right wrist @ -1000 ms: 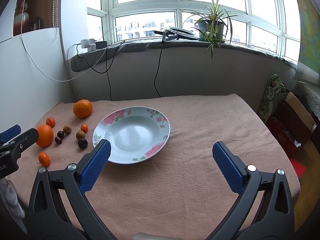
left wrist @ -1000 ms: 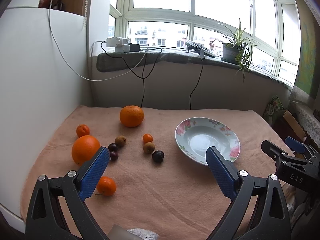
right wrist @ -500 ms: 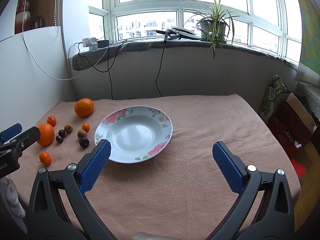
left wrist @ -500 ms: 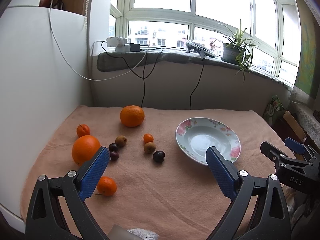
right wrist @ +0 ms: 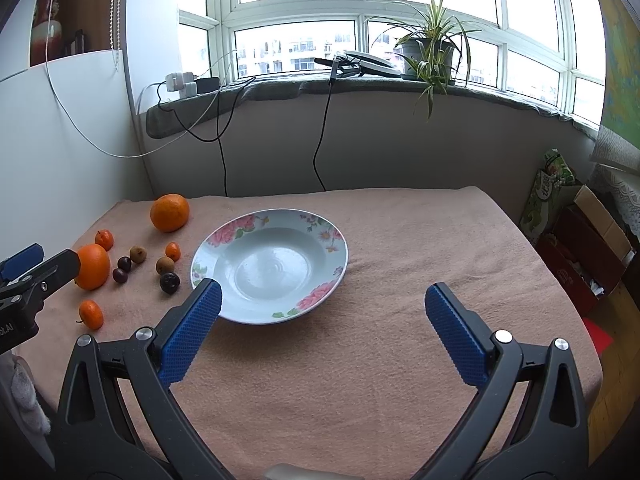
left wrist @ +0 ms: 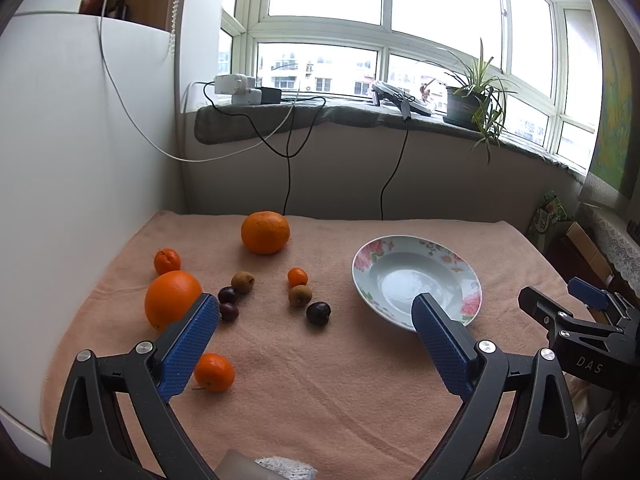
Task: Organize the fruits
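Note:
A floral-rimmed plate (left wrist: 460,258) (right wrist: 320,224) lies empty on the peach cloth. Left of it are scattered fruits: a large orange (left wrist: 172,299) (right wrist: 93,266), a big tangerine (left wrist: 265,232) (right wrist: 169,213), three small mandarins (left wrist: 214,372) (left wrist: 167,261) (left wrist: 297,277), two brown kiwis (left wrist: 300,295) (left wrist: 243,282) and three dark plums (left wrist: 318,313) (left wrist: 228,294) (left wrist: 229,312). My left gripper (left wrist: 316,338) hangs open above the near cloth, in front of the fruits. My right gripper (right wrist: 322,326) is open too, just before the plate's near rim, nothing between its fingers.
A white panel (left wrist: 60,160) walls the table's left side. Behind runs a sill with chargers, cables (left wrist: 288,152) and a potted plant (right wrist: 430,54). Boxes and bags (right wrist: 580,240) stand on the floor past the table's right edge.
Both views have shifted slightly; the right gripper has drifted a little left and closer to the plate. Fruits and plate lie as before, and both grippers stay open.

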Tool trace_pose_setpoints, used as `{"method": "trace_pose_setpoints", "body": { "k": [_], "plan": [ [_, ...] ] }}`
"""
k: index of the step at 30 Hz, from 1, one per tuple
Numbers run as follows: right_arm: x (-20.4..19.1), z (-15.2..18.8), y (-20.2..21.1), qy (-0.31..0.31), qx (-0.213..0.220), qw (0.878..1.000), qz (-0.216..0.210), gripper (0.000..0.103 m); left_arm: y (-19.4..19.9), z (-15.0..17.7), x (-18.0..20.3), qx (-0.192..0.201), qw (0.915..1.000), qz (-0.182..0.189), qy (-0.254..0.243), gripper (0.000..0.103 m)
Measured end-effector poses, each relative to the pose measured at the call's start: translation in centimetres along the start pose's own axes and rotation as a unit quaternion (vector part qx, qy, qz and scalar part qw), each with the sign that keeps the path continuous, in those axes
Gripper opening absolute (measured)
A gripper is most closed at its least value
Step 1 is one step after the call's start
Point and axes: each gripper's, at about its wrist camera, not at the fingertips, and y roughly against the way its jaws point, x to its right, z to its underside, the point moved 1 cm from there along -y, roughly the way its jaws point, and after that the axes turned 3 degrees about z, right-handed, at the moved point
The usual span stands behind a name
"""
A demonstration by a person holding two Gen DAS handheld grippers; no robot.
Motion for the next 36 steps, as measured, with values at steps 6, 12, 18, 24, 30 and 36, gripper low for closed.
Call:
{"method": "trace_pose_setpoints", "body": {
  "k": [6,12,18,24,30,36],
  "plan": [
    [-0.2,0.0,-0.1,0.002,-0.003,1.000,-0.002,0.103,-0.1,0.0,-0.1,-0.001,1.0000,0.000,0.001,0.097],
    [-0.3,-0.1,-0.7,0.005,-0.009,1.000,-0.004,0.103,-0.5,0.1,-0.3,-0.005,1.0000,0.000,0.003,0.097],
    [-0.7,-0.2,-1.2,0.007,-0.016,1.000,-0.007,0.103,-1.0,0.2,-0.6,-0.009,0.9999,0.000,0.006,0.097],
    [-1.2,-0.5,-2.0,0.011,-0.023,1.000,-0.014,0.103,-1.4,0.0,-1.1,-0.012,0.9999,-0.001,0.010,0.097],
    [-2.2,-0.9,-2.7,0.021,-0.026,0.999,-0.023,0.103,-1.9,0.1,-2.0,-0.016,0.9997,-0.005,0.019,0.097],
    [-3.5,-1.2,-3.6,0.032,-0.029,0.998,-0.035,0.103,-2.3,0.5,-3.5,-0.022,0.9992,-0.012,0.032,0.097]
  ]
}}
